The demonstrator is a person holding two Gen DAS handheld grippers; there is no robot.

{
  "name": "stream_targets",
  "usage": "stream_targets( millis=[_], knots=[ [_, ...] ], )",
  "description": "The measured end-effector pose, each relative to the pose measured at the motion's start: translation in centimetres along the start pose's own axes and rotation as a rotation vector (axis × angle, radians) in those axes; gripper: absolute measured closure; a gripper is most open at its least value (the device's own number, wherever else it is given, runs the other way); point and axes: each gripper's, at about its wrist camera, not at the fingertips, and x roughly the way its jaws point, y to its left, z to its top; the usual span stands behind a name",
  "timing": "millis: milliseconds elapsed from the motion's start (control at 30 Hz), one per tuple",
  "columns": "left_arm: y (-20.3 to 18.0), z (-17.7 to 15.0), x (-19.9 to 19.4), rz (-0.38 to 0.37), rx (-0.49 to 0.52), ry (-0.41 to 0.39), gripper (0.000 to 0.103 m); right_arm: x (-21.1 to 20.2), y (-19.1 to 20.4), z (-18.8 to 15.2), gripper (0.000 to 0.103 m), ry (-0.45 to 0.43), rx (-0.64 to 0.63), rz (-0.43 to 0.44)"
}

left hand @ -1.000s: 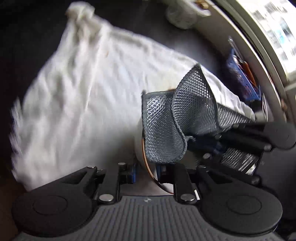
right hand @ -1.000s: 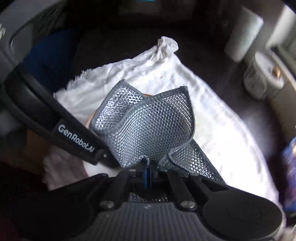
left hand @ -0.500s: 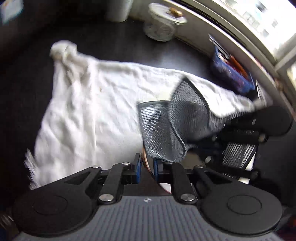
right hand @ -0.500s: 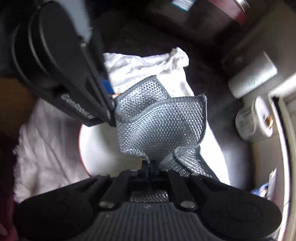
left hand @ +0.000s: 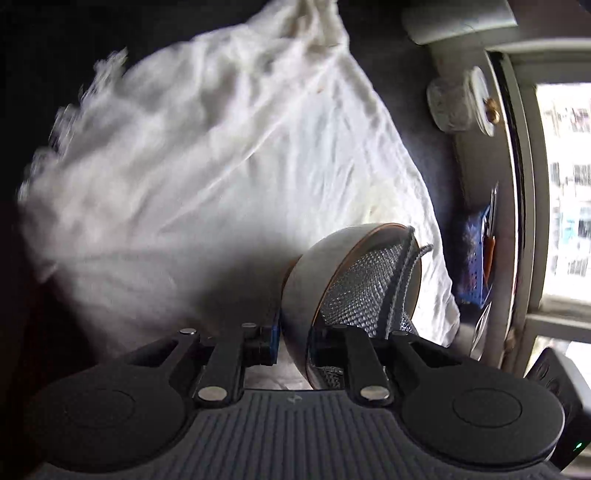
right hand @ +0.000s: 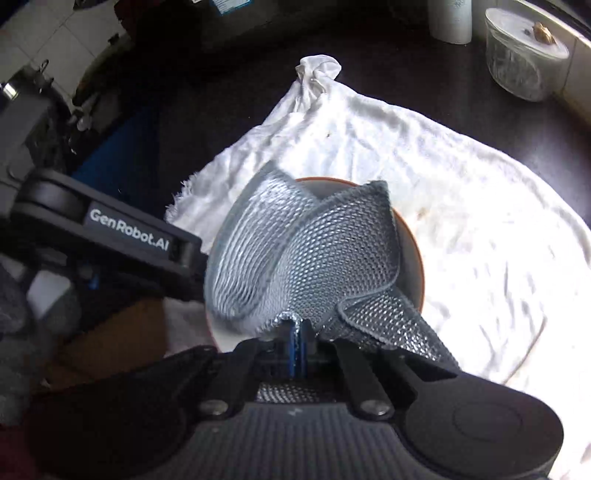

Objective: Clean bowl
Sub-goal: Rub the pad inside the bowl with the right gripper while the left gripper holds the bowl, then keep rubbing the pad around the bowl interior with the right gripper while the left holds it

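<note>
Bowl tilted on edge, clamped at the rim between the left gripper jaws: one finger outside the grey wall, the other inside against the brown-edged rim. Grey mesh cloth pressed into the bowl cavity, covering most of the white interior; only a crescent of inner wall and rim visible on the right in the right wrist view. Right gripper jaws clenched on a bunched lower fold of the mesh cloth, blue pads nearly touching. Same cloth seen inside the bowl from the left wrist view. White towel spread beneath, wrinkled, knotted at the far corner, a few faint brownish stains near the bowl. Dark table under the towel. Lidded clear container near the window edge, contents dark and indistinct; white roll just beside it, top cut off. Blue basket on the sill, contents blurred, orange item partly visible. Bowl base hidden by cloth and fingers. Left edge of the towel motion-blurred.
</note>
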Motion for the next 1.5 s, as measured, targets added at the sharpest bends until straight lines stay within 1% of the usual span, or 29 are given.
stream_targets(
  millis=[33,67,100,167,267,300,367,433,467,500,533,633,700,733,767,800,867,967,1033,1067,1100,1133,1167,1200,1233,1333,1400,1433,1500],
  knots=[
    [0.0,0.0,0.1,-0.001,0.016,0.011,0.088,0.0,0.1,-0.1,0.1,0.003,-0.007,-0.001],
    [-0.6,0.0,0.2,0.021,0.086,0.025,0.088,-0.1,0.1,-0.2,0.1,0.006,-0.015,-0.002],
    [-1.8,-0.2,0.3,0.067,0.219,0.03,0.087,0.0,0.4,-0.2,0.1,0.01,-0.052,-0.033],
    [-4.2,-1.0,0.2,0.154,0.453,-0.001,0.087,0.0,0.9,0.3,0.1,0.013,-0.153,-0.125],
    [-6.9,-1.5,-0.1,0.261,0.719,-0.06,0.086,-0.7,1.6,0.3,0.1,0.006,-0.243,-0.205],
    [-7.6,-1.4,-0.3,0.288,0.782,-0.077,0.086,-1.0,1.9,0.1,0.1,0.001,-0.277,-0.235],
    [-8.4,-0.8,-0.5,0.313,0.873,-0.09,0.086,-1.3,2.3,0.4,0.1,-0.008,-0.322,-0.271],
    [-8.4,0.0,-0.5,0.303,0.907,-0.085,0.086,-1.2,2.6,0.6,0.101,-0.01,-0.381,-0.315],
    [-8.3,0.4,-0.5,0.297,0.921,-0.08,0.089,-1.0,2.6,0.7,0.101,-0.004,-0.402,-0.32],
    [-8.2,0.7,-0.4,0.282,0.927,-0.072,0.094,-0.7,2.6,0.8,0.101,-0.005,-0.411,-0.32],
    [-7.8,1.0,-0.5,0.256,0.892,-0.066,0.094,-0.5,2.6,0.9,0.101,-0.007,-0.42,-0.321],
    [-6.2,1.7,-0.7,0.18,0.685,-0.065,0.095,0.0,2.1,0.9,0.101,0.004,-0.385,-0.31],
    [-4.8,2.0,-0.7,0.127,0.525,-0.059,0.093,0.1,1.4,1.0,0.101,0.009,-0.295,-0.257],
    [-3.9,2.1,-0.8,0.1,0.428,-0.059,0.092,-0.3,1.4,0.7,0.101,0.005,-0.264,-0.239],
    [-3.0,2.3,-0.9,0.074,0.331,-0.06,0.091,-0.3,1.0,0.6,0.101,0.001,-0.2,-0.195],
    [-2.3,2.3,-0.9,0.055,0.256,-0.061,0.09,-0.6,1.0,0.3,0.101,-0.004,-0.162,-0.165],
    [-1.5,1.9,-1.0,0.035,0.157,-0.066,0.089,-0.8,1.1,-0.2,0.101,-0.013,-0.097,-0.117],
    [0.1,1.3,-1.1,-0.005,0.004,-0.072,0.087,-0.8,1.4,-0.5,0.099,-0.022,-0.057,-0.089],
    [0.9,1.0,-1.1,-0.032,-0.051,-0.069,0.086,-1.1,1.4,-0.6,0.099,-0.027,-0.039,-0.065],
    [1.1,0.9,-1.0,-0.037,-0.046,-0.068,0.086,-1.2,1.3,-0.8,0.099,-0.032,-0.022,-0.046],
    [0.6,0.8,-0.8,-0.018,0.009,-0.06,0.086,-1.4,1.1,-0.9,0.099,-0.036,-0.004,-0.026],
    [-0.3,0.6,-0.4,0.019,0.108,-0.043,0.086,-1.4,1.2,-1.0,0.099,-0.034,-0.01,-0.033],
    [-0.9,0.4,-0.1,0.049,0.185,-0.035,0.086,-1.4,1.2,-1.0,0.099,-0.031,-0.017,-0.04],
    [-1.9,0.0,0.1,0.085,0.284,-0.036,0.086,-1.5,1.5,-1.0,0.099,-0.034,-0.045,-0.071],
    [-3.3,-0.4,0.4,0.139,0.438,-0.038,0.086,-1.7,1.9,-1.0,0.099,-0.038,-0.085,-0.109],
    [-5.9,-1.3,0.7,0.26,0.734,-0.058,0.085,-2.5,2.8,-0.9,0.099,-0.047,-0.193,-0.198],
    [-7.0,-1.4,0.8,0.318,0.876,-0.071,0.085,-2.9,3.5,-0.6,0.099,-0.042,-0.29,-0.274],
    [-7.4,-1.3,0.8,0.338,0.931,-0.075,0.085,-2.9,3.7,-0.5,0.1,-0.041,-0.319,-0.29],
    [-7.9,-0.9,0.8,0.35,0.998,-0.074,0.085,-3.0,4.1,-0.4,0.101,-0.026,-0.393,-0.319]
  ],
)
